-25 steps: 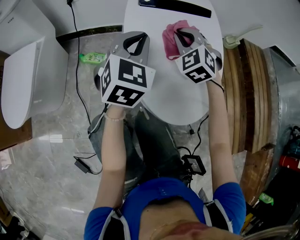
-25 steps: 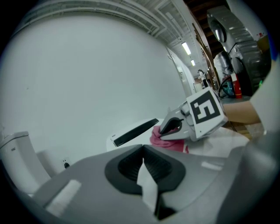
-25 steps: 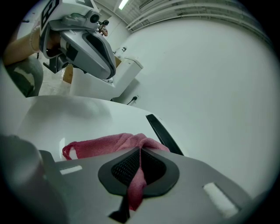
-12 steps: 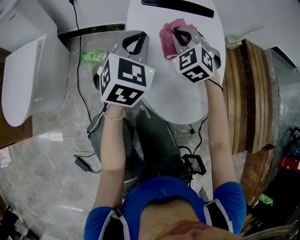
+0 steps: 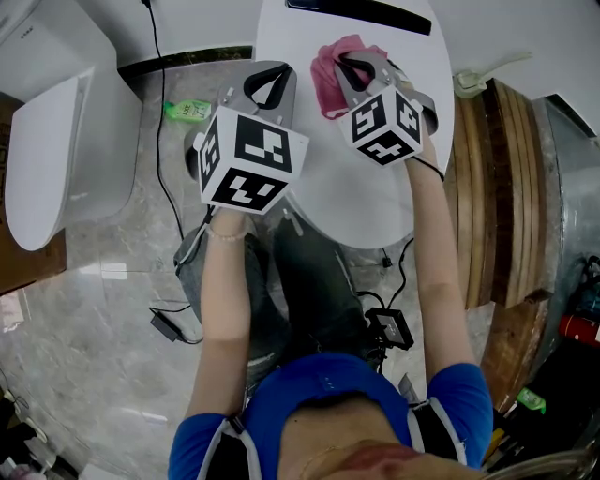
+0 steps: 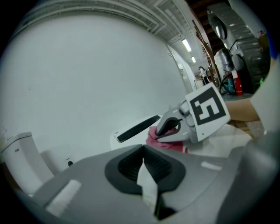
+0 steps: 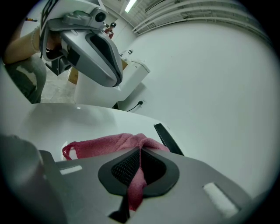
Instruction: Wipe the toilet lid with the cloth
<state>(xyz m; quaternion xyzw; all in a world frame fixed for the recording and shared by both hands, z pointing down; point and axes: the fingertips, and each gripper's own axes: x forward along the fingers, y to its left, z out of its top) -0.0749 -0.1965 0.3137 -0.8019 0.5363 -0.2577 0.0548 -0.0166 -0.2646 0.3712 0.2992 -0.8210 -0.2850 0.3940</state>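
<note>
Where the white toilet lid [image 5: 361, 202] fills the top middle of the head view, a grey stone floor [image 5: 103, 281] spreads to its left. On it are a second white toilet [image 5: 56, 141], a small green bottle [image 5: 187, 112], a black cable [image 5: 157, 150] and a black power brick [image 5: 167, 329], while wooden planks [image 5: 502, 187] run along the lid's right side. From above, the two marker cubes [image 5: 248, 159] block much of the lid. The left claw [image 5: 270, 70] hangs at the lid's left edge, and its own view shows its tips [image 6: 142, 148] clenched together with nothing gripped. The right claw [image 5: 352, 64] is clamped on the pink cloth [image 5: 326, 75], which lies on the far part of the lid, near a black strip [image 5: 361, 13]. The lid's long axis runs from the person's legs [image 5: 309, 281] away to that strip. Seen from the right claw [image 7: 140, 151], the cloth [image 7: 103, 144] stretches as a rumpled band crosswise to the claw. Most of it lies to the left, ending in a small loop, and a pinched fold trails back between the jaws. From above, the right claw covers the cloth's middle, so its full outline cannot be made out. The lid's far end is cut off by the top edge of the head view, and whether the left claw touches the lid cannot be told.
</note>
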